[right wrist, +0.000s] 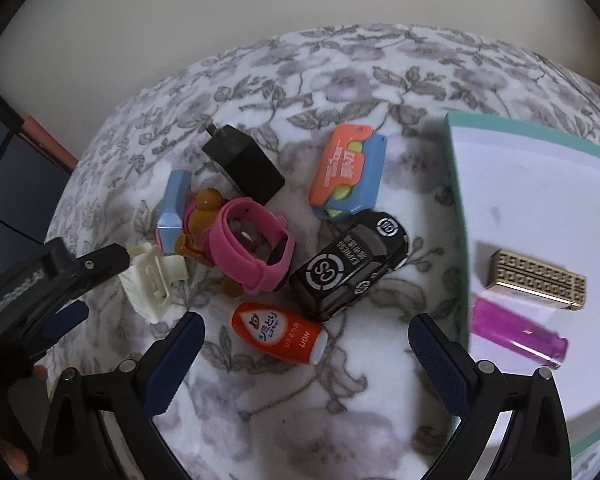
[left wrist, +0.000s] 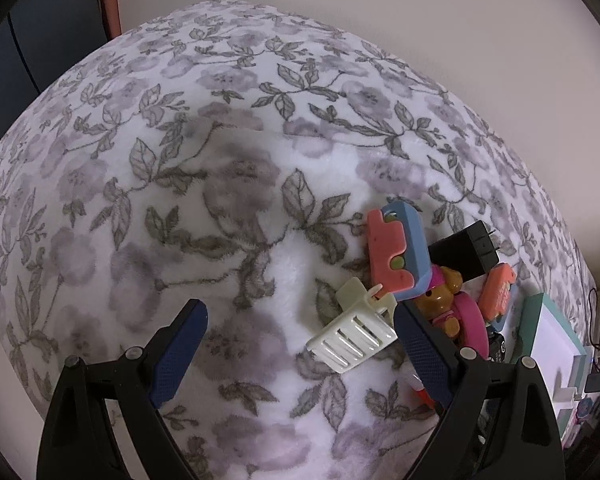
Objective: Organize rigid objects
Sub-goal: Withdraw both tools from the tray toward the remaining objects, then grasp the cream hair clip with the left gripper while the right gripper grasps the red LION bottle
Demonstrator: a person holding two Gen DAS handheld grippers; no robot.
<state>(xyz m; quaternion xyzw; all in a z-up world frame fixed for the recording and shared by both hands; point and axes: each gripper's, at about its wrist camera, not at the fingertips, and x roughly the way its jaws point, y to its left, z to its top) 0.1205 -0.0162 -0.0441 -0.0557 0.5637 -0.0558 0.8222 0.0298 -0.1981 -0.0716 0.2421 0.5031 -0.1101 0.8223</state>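
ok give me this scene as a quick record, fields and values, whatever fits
surface: floral blanket
tray: teal-rimmed white tray, right of the pile
in tray: gold patterned case; purple lighter
pile: black toy car; orange bottle; pink watch; black charger; cream hair clip
left gripper: open, fingers empty, beside the hair clip
right gripper: open, empty, above the orange bottle

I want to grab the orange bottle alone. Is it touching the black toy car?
Apart. The right wrist view shows floral blanket between the orange bottle and the black toy car.
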